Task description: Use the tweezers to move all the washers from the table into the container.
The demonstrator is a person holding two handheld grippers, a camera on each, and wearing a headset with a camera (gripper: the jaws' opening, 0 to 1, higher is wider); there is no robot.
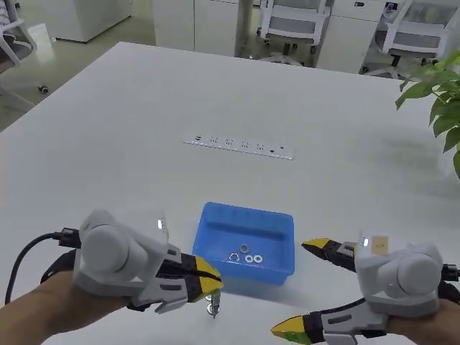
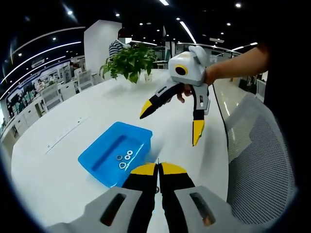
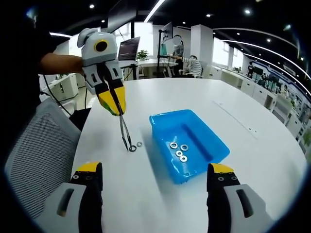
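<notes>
Left tongs (image 3: pixel 115 104), clamped on near-upright tweezers (image 3: pixel 125 132), hold the tips at a washer (image 3: pixel 132 148) on the counter (image 3: pixel 121 194), just beside the blue container (image 3: pixel 204 136); right tongs (image 1: pixel 298 289) gape apart.

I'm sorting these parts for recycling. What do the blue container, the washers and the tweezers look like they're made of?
The container looks like moulded plastic: uniform bright blue, with smooth, softly glossy walls. The washers look like metal: silvery rings with small glints, probably steel. The tweezers, held in the left gripper, look like thin dark metal, though their finish is too small to tell.
</notes>
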